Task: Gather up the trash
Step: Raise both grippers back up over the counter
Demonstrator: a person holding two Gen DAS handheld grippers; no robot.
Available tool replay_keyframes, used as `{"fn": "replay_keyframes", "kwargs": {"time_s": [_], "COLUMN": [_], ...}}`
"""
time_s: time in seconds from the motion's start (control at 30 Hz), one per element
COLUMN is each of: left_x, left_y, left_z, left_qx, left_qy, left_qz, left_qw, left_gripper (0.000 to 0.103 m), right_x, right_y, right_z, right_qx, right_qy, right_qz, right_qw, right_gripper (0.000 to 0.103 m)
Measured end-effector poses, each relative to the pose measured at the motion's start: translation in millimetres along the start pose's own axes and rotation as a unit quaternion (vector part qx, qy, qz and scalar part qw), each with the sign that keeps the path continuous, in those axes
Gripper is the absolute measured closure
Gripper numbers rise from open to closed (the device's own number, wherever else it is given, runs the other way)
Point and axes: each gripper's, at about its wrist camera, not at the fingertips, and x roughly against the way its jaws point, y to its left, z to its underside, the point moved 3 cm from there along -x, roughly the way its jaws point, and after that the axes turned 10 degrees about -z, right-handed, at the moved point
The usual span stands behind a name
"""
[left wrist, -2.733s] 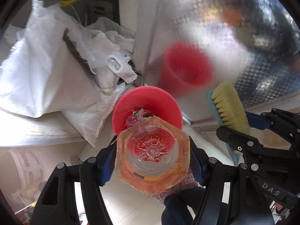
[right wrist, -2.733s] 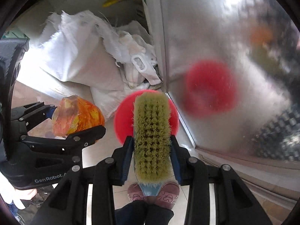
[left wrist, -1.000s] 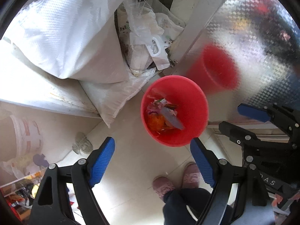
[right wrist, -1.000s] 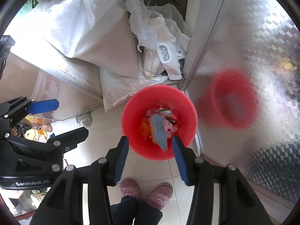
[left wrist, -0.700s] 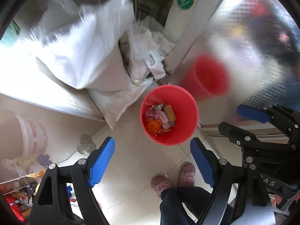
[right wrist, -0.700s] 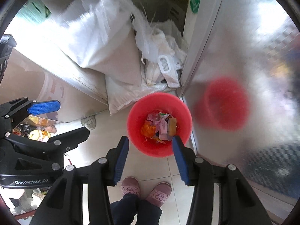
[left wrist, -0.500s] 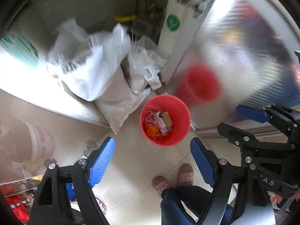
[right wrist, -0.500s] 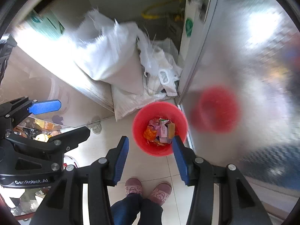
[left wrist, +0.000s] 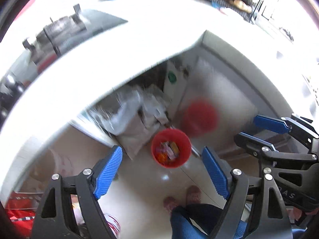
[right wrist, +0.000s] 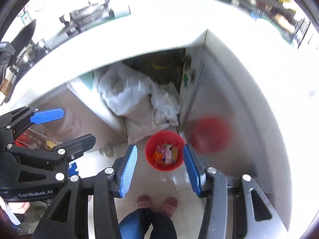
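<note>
Much of both views is washed out: the white worktop (left wrist: pixel 123 45) glares so hard that its surface detail is lost, and the things along its far edge are only smears of colour. The pale sacks (right wrist: pixel 127 99) under it are streaked by blur. A red blob on the patterned metal door (right wrist: pixel 225 107) is a soft reflection. The person shows only as dark trouser legs and 2 pink slippers (right wrist: pixel 157 204) at the bottom edge.

Both grippers point steeply down at the tiled floor (left wrist: pixel 147 181). The left gripper (left wrist: pixel 162 172) has its 2 ribbed blue pads spread wide with nothing between them. The right gripper (right wrist: pixel 160 172) has its pads apart too, less widely, and likewise grips nothing. In the right wrist view, part of a hand (right wrist: pixel 19 207) shows under the left gripper's black frame.

The round red plastic bin (right wrist: pixel 165 151) stands on the floor below both grippers, at the foot of the door beside the sacks. Inside lies the trash (right wrist: pixel 165 154): crumpled orange, pink and yellow pieces, too small to tell apart.
</note>
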Motion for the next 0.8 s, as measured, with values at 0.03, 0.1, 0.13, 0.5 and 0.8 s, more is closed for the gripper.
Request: {"fn": "replay_keyframes", "kwargs": {"time_s": [0.03, 0.1, 0.13, 0.5, 0.8], "left_x": [11.1, 31.6, 40.1, 99.5, 97.3], "left_y": [1.2, 3.6, 4.7, -5.9, -35.4], "left_z": [-4.8, -15.7, -21.9, -83.4, -142.9], "left_qx": [0.001, 0.004, 0.004, -0.019, -0.053], "left_qy": [-0.01, -0.029, -0.036, -0.096, -0.119], "left_qz": [-0.005, -0.008, -0.008, 0.003, 0.003], "left_qw": [0.9999, 0.9995, 0.9993, 0.9952, 0.9915], "left_gripper": [0.022, 0.022, 0.022, 0.022, 0.022], "right_x": [8.8, 26.3, 34.8, 100.9, 126.9], "right_y": [1.7, 5.3, 5.3, -3.6, -38.9], "right_z": [-3.8, -12.6, -16.8, -59.1, -88.1], "right_qx": [0.0, 0.001, 0.004, 0.005, -0.019], "right_qy": [-0.005, -0.02, -0.031, -0.096, -0.134], "right_qz": [0.002, 0.009, 0.011, 0.056, 0.077], "right_qw": [1.0, 1.0, 0.999, 0.994, 0.988], "right_gripper": [0.058, 0.058, 0.058, 0.057, 0.056]}}
